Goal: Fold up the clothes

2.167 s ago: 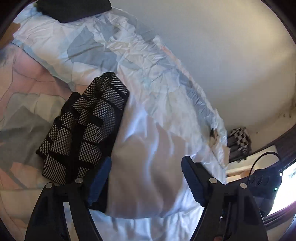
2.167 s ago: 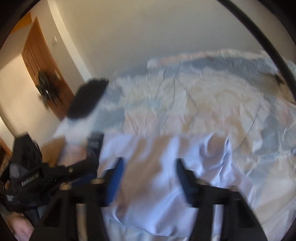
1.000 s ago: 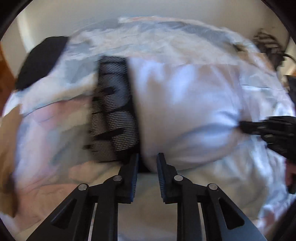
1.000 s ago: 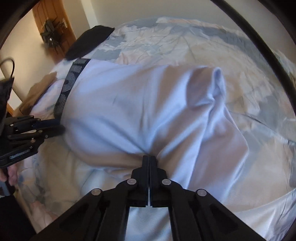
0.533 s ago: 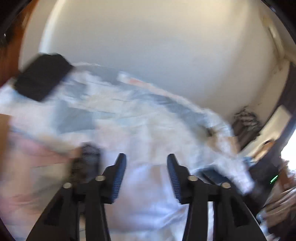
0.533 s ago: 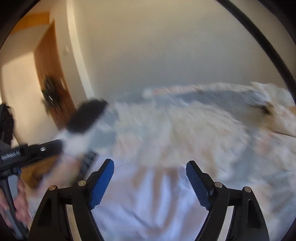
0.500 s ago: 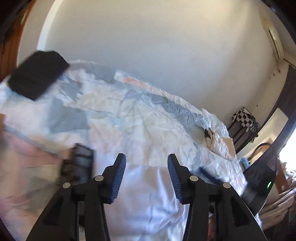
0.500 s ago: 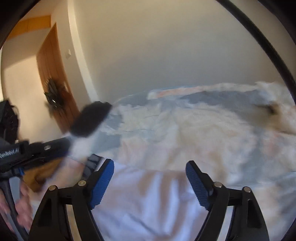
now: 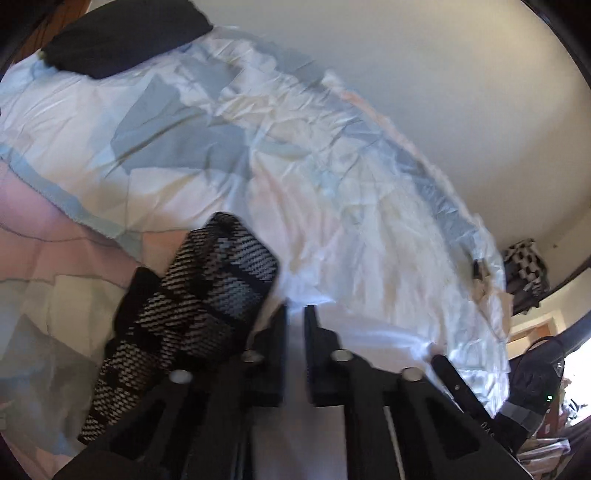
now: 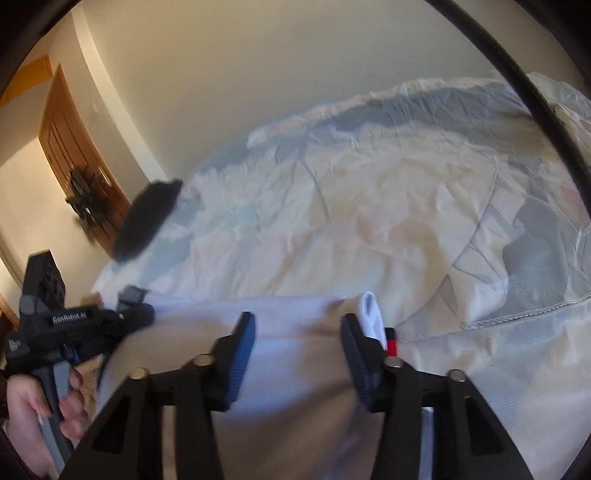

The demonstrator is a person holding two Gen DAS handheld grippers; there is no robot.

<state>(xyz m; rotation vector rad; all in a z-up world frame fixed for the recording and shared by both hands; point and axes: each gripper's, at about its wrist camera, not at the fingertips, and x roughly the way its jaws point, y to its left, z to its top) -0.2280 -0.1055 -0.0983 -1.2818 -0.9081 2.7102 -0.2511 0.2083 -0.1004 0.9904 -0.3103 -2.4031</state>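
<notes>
Pinching the white garment (image 9: 369, 343) on the bed (image 9: 221, 155) with my left gripper (image 9: 294, 314), right gripper (image 10: 297, 332) closing but apart over it; one-sided hold risks skewing the fold.

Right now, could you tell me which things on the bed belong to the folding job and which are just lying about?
Job:
- white garment
- black-and-white patterned garment

Lying about:
- black folded item at the bed's far corner
- checkered cloth beyond the bed

Right claw (image 10: 297, 347): black frame, blue ribbed pads, brass screws. Left claw (image 9: 294, 314): black, white lettering.
</notes>
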